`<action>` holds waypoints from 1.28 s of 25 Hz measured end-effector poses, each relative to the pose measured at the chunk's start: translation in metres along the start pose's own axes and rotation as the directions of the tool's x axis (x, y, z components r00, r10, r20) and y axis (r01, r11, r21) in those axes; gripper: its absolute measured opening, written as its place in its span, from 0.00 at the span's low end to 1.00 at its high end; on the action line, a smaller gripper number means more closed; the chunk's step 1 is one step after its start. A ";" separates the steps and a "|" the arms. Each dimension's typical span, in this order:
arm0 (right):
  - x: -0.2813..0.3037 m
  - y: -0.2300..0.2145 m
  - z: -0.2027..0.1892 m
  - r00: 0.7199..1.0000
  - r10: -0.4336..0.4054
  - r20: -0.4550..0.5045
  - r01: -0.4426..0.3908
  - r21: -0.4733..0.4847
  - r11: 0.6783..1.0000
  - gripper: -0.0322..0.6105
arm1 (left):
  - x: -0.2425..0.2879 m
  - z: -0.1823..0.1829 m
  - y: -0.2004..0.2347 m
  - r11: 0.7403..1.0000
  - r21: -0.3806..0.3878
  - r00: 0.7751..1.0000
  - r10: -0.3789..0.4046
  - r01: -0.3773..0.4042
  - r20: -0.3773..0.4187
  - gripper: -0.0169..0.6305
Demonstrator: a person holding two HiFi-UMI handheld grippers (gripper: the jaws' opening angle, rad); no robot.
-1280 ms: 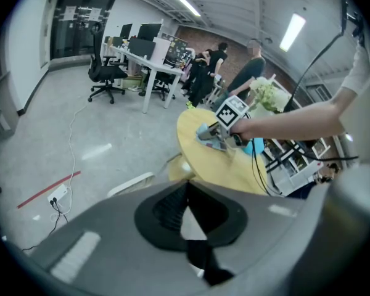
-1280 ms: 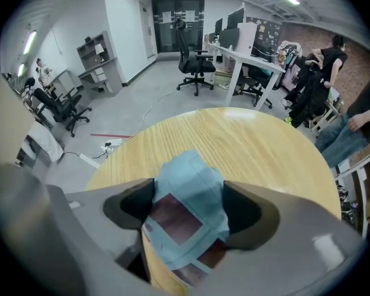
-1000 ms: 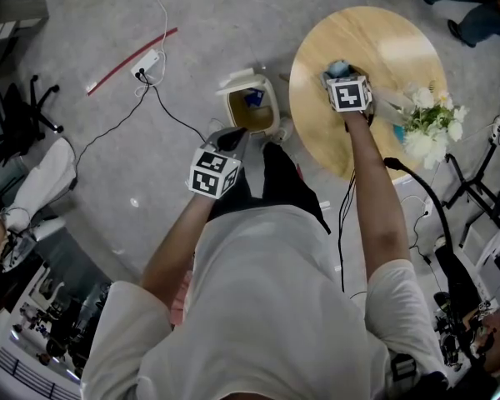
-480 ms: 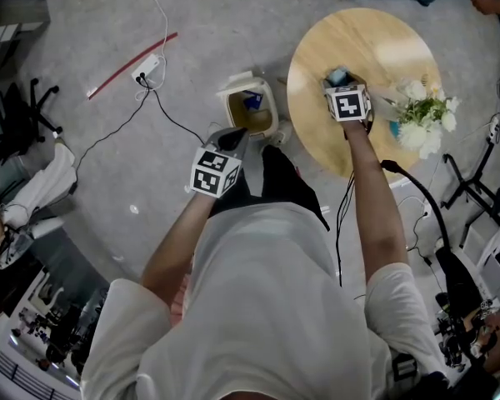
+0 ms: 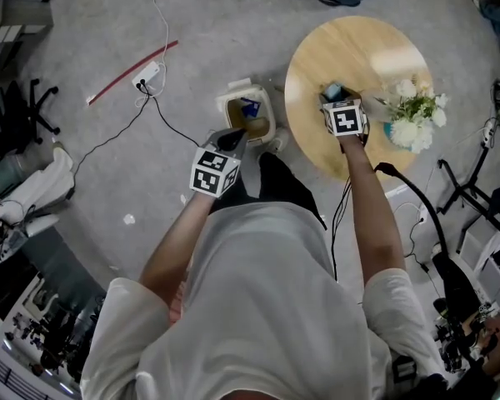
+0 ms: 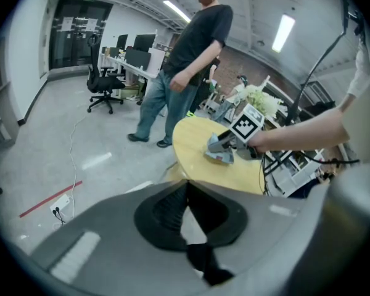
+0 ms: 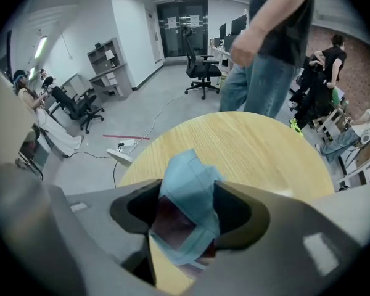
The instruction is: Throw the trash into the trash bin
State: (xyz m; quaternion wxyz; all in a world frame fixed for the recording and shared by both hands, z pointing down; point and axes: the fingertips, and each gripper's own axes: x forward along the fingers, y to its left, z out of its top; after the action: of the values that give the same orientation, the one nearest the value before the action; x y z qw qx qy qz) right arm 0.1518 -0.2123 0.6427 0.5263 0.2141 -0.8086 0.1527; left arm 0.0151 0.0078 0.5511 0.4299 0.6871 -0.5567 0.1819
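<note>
Over the left half of the round wooden table (image 5: 375,52), the right gripper (image 5: 333,92) clamps a crumpled light-blue piece of trash (image 7: 191,177), its jaws having just been closing on it. Flowers (image 5: 412,115) stand near the table's right edge. On the floor just beside the table's left edge sits the open trash bin (image 5: 231,100). The left gripper (image 5: 233,137) hovers near it, jaws together and empty.

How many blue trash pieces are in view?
2: a blue mask in the right tongs, just closing on it, above the table; a blue scrap in the trash bin. More may be hidden.
</note>
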 end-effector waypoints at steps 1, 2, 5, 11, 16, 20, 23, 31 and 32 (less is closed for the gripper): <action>-0.002 0.003 -0.003 1.000 0.001 -0.002 -0.001 -0.009 1.000 0.45 | -0.002 -0.001 -0.001 1.000 0.000 1.000 0.000 0.000 0.001 0.03; -0.004 0.006 -0.007 1.000 0.003 -0.005 -0.003 -0.016 1.000 0.45 | -0.003 -0.002 -0.002 1.000 0.000 1.000 -0.001 0.001 0.001 0.03; -0.011 0.015 -0.014 1.000 0.018 -0.009 -0.018 -0.019 1.000 0.45 | -0.005 -0.004 -0.005 1.000 0.005 1.000 -0.004 0.004 0.001 0.03; -0.019 0.017 -0.023 1.000 0.003 -0.009 -0.003 -0.020 1.000 0.44 | -0.007 -0.004 -0.008 1.000 0.013 1.000 -0.011 0.011 0.008 0.03; -0.026 0.026 -0.029 1.000 0.017 -0.018 -0.017 -0.021 1.000 0.44 | -0.011 -0.002 -0.009 1.000 0.023 1.000 -0.010 0.010 0.021 0.03; -0.031 0.031 -0.034 1.000 0.015 -0.024 -0.016 -0.034 0.999 0.44 | -0.019 -0.002 -0.009 1.000 0.027 1.000 -0.009 0.008 0.028 0.03; -0.034 0.034 -0.037 1.000 0.007 -0.023 -0.008 -0.034 0.999 0.44 | -0.025 -0.006 -0.009 1.000 0.030 1.000 -0.009 0.009 0.028 0.03; -0.038 0.047 -0.041 1.000 0.006 -0.028 -0.007 -0.041 0.999 0.44 | -0.035 -0.019 -0.006 1.000 0.026 0.999 -0.010 0.009 0.030 0.03; -0.038 0.049 -0.040 1.000 0.005 -0.029 -0.007 -0.042 0.999 0.44 | -0.036 -0.021 -0.005 1.000 0.024 0.999 -0.010 0.009 0.031 0.03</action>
State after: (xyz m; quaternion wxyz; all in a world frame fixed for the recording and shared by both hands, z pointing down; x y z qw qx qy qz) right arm 0.1723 -0.1439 0.6226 0.5418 0.1981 -0.8047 0.1402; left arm 0.0135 0.0459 0.5346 0.4137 0.6977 -0.5577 0.1760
